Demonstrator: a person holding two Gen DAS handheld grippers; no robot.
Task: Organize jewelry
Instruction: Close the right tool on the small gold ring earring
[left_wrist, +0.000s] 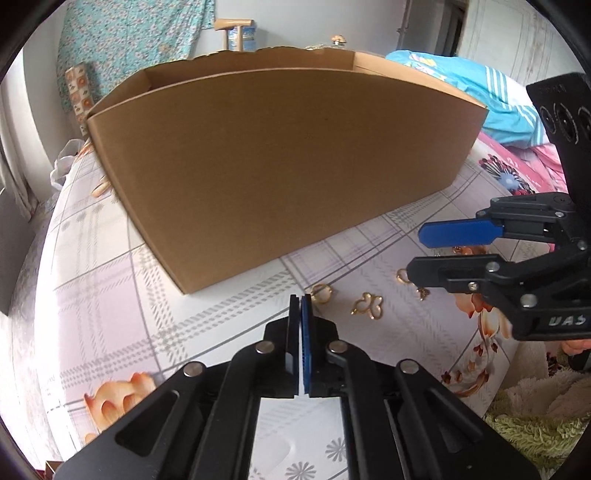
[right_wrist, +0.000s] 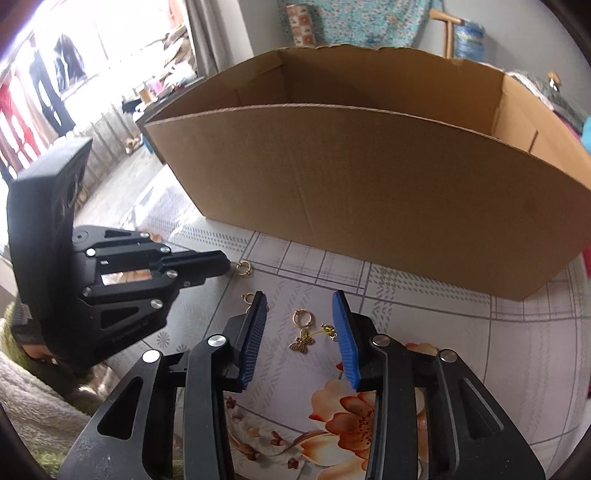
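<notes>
My left claw (left_wrist: 301, 301) was fully closed, its blue pads pressed together with nothing visible between them, tips low over the surface (left_wrist: 229, 325), which was covered in a checked cloth with orange flowers. Just beyond the tips lay a gold ring earring (left_wrist: 322, 293), and to its right a gold butterfly outline pendant (left_wrist: 368, 306). My right claw (right_wrist: 300, 325) stood wide open and held nothing. Between its pads, on the cloth, lay a small gold hoop (right_wrist: 303, 316) joined to a gold butterfly charm (right_wrist: 302, 341) with a short bit of chain running toward the right pad; I could not tell whether the chain touched that pad. Another small gold loop (right_wrist: 247, 297) sat just beside the left pad of that claw, partly hidden. From the right wrist view, the left claw's closed tips pointed at the ring earring, near it; contact could not be judged. A large open cardboard box (left_wrist: 280, 166) stood on the surface behind all the jewelry, well apart from both claws. Its inside floor was not visible.
</notes>
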